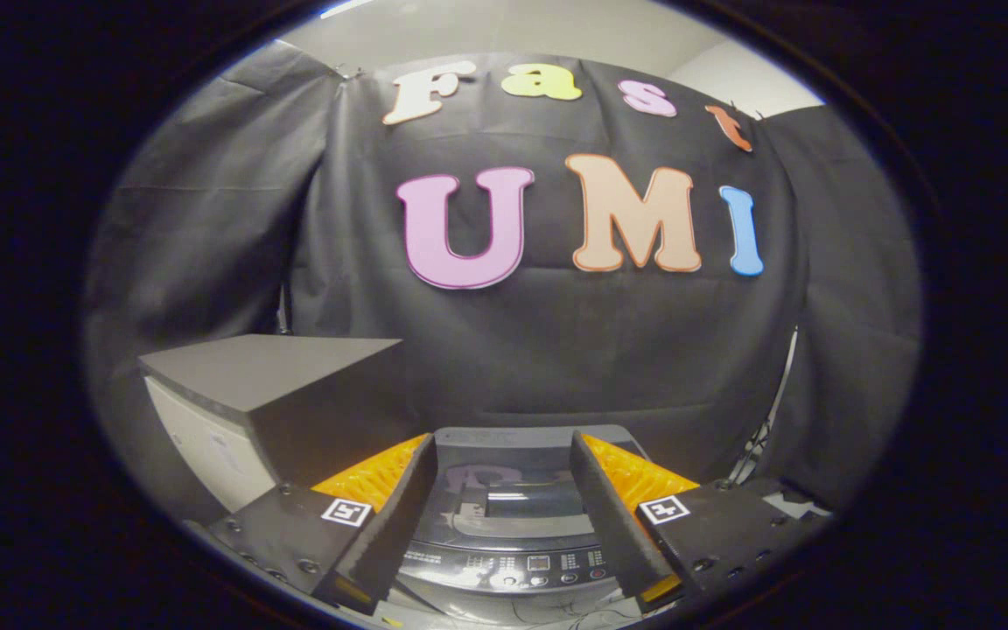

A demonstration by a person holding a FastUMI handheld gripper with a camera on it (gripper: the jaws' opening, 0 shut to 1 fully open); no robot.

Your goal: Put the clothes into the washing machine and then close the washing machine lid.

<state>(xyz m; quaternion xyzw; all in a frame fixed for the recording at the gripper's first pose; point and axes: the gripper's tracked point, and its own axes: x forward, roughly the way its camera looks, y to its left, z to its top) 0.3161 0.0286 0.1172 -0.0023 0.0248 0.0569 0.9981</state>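
Ahead, washing machine (508, 507), box (268, 398) beside, gripper (504, 516) open

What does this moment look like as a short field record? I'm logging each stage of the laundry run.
gripper: open, fingers spread, holding nothing
washing machine: below and between the fingers, control panel facing the camera
lid: looks closed, glossy, reflecting the wall
clothes: cannot tell where they are
grey box: beside the machine, beyond one finger
booth wall: black cloth behind the machine

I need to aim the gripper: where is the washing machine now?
In the gripper view, the dark grey top-loading washing machine sits between and just beyond the open fingers, right of a grey box.
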